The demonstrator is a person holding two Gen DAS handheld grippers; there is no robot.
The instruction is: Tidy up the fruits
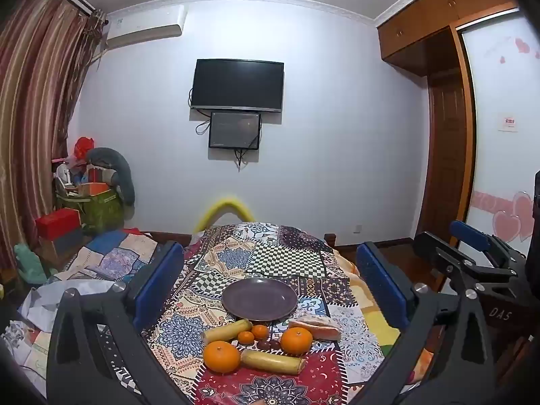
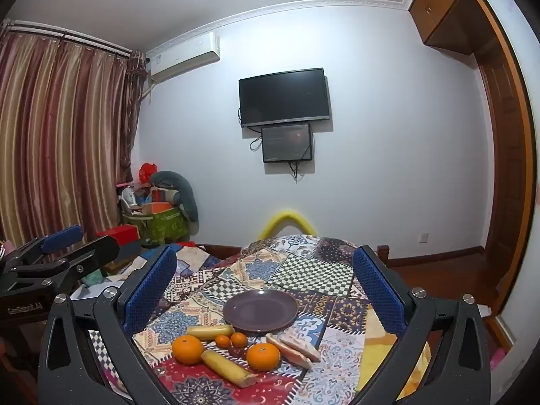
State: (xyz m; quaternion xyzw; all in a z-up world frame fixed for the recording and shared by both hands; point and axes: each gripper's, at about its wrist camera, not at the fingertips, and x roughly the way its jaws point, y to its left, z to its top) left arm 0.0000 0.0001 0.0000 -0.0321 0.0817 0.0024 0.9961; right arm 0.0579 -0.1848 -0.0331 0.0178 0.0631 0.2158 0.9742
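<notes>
The left tongs [image 1: 270, 280] and the right tongs [image 2: 265, 280] both stand wide apart with nothing between their blue pads, and both hang above the near edge of a surface covered with a patchwork cloth [image 1: 287, 253]. On this cloth a dark purple plate [image 1: 259, 299] lies with nothing on it. The fruits are gathered just in front of the plate, on the side near the cameras. One big orange [image 1: 221, 356] sits at the left of the group and a second big orange [image 1: 296, 340] at the right. Between them there are two small oranges [image 1: 253, 334], close together, and some small dark red fruits [image 1: 268, 344] whose kind I cannot tell. A pale yellow stick piece [image 1: 226, 330] lies near the plate rim, and a second one [image 1: 272, 361] lies in front, touching the left big orange. To the right of the group is a pinkish wedge piece [image 1: 315, 326] just beside the plate. In the left wrist view the right tongs appear at the right border, and in the right wrist view the left tongs appear at the left. On the far wall hangs a black television [image 1: 237, 85].
</notes>
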